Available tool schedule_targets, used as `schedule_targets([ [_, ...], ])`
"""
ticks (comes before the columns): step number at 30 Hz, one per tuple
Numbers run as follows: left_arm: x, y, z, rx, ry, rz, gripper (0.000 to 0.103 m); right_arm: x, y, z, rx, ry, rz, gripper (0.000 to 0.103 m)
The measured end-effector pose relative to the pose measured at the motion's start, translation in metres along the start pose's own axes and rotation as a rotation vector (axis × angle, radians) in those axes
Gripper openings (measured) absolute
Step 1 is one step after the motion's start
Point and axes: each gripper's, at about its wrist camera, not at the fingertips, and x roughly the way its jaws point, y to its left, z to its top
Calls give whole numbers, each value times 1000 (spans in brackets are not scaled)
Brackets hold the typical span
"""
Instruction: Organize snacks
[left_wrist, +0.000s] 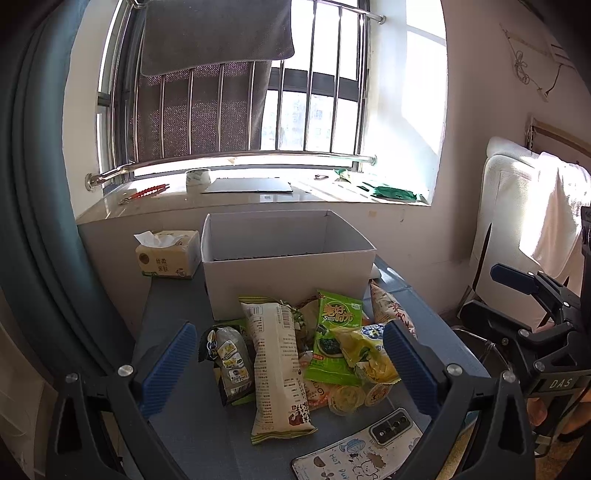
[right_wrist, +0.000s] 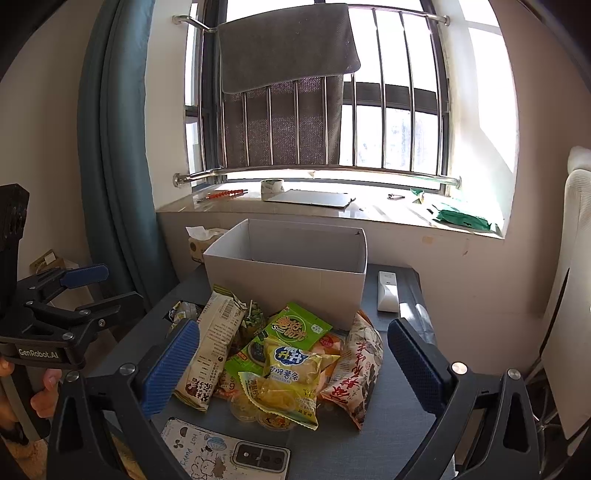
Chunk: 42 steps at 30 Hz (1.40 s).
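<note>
Both the left gripper (left_wrist: 290, 363) and right gripper (right_wrist: 291, 363) are hovering wide apart, holding nothing. Ahead, a heap of snack packets (right_wrist: 280, 362) is lying against the open grey cardboard box (right_wrist: 288, 273); the long cream packet (left_wrist: 277, 365) is pointing boxward.

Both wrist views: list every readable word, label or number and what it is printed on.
"GenRobot.AI": body of the left gripper, seen from the right wrist.
"DAS": body of the right gripper, seen from the left wrist.
"HOT": phone case, among cartoon doodles; the word after it is unclear.
Chinese characters: green seaweed packet, yellow chip bag, tissue pack.
Small print and barcode on the long beige packet: too small to read.
</note>
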Motion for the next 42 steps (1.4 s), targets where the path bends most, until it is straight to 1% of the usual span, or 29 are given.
schedule_targets([
  [42, 2, 2, 0, -14, 10, -1, 103, 3, -3, -3, 19, 12, 14, 103],
])
